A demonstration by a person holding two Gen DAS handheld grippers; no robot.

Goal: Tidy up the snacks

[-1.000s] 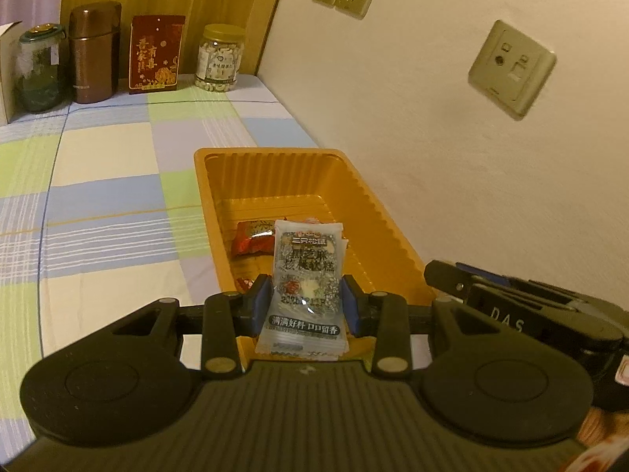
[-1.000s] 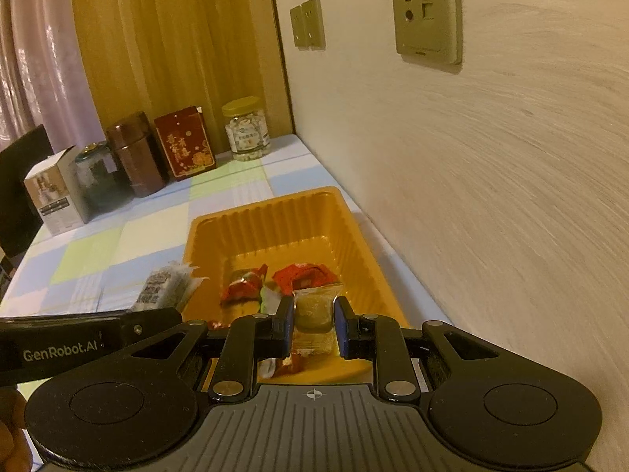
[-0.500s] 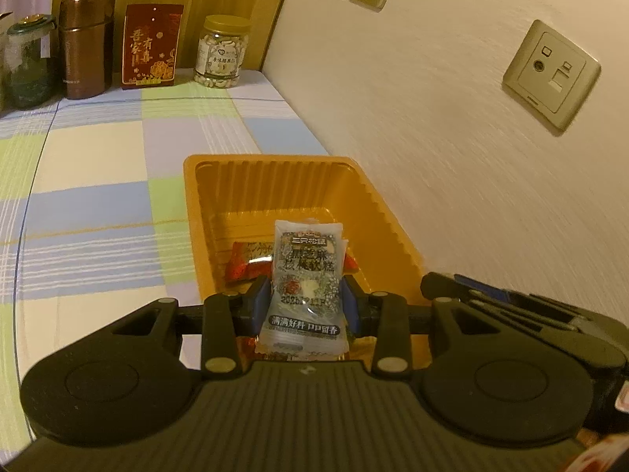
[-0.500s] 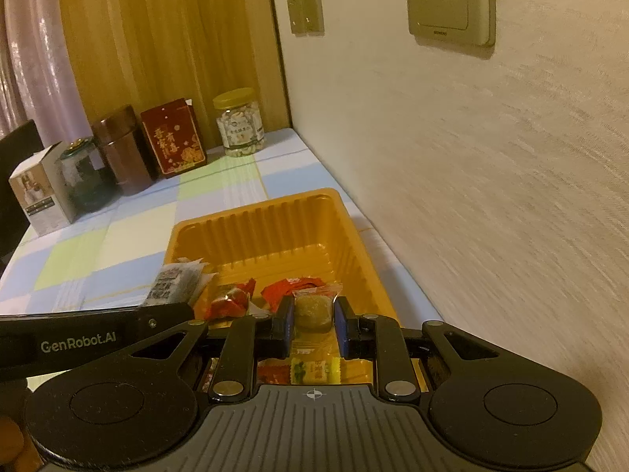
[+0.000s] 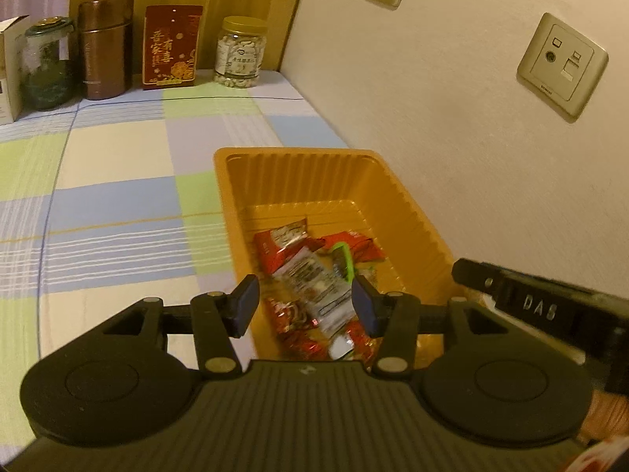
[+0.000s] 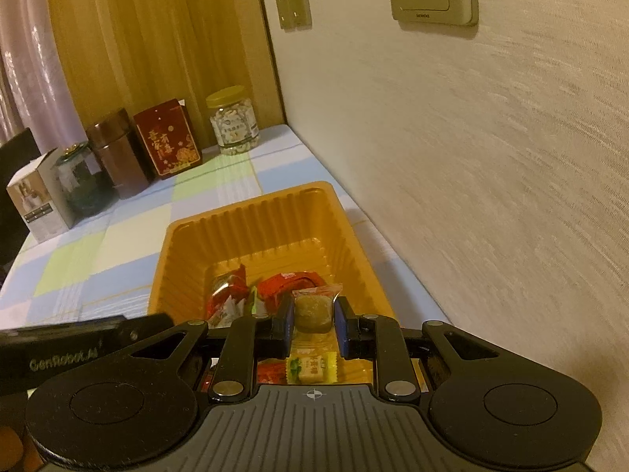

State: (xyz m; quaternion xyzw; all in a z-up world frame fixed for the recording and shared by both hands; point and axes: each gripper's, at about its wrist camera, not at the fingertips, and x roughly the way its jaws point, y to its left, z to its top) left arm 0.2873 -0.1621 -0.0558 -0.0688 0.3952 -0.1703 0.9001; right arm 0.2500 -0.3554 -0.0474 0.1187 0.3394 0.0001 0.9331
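An orange plastic tray (image 5: 283,173) stands on the checked tablecloth beside the wall; it also shows in the right wrist view (image 6: 243,228). My left gripper (image 5: 306,306) is open and empty above the tray's near end. A silver snack packet (image 5: 314,283) lies below it among several red snack packets (image 5: 275,247). My right gripper (image 6: 313,324) is shut on a clear-wrapped brown pastry (image 6: 313,312) over the tray's near end, above a yellow-wrapped snack (image 6: 310,367) and red packets (image 6: 287,281).
At the far table end stand a white box (image 6: 35,200), a green glass jar (image 5: 49,67), a brown canister (image 5: 104,47), a red box (image 5: 171,47) and a clear jar with a yellow lid (image 5: 240,53). The wall with sockets (image 5: 562,65) runs close along the tray's right.
My left gripper has opened and let go of the silver packet, which now lies in the tray. My right gripper still holds the pastry, a little farther over the tray.
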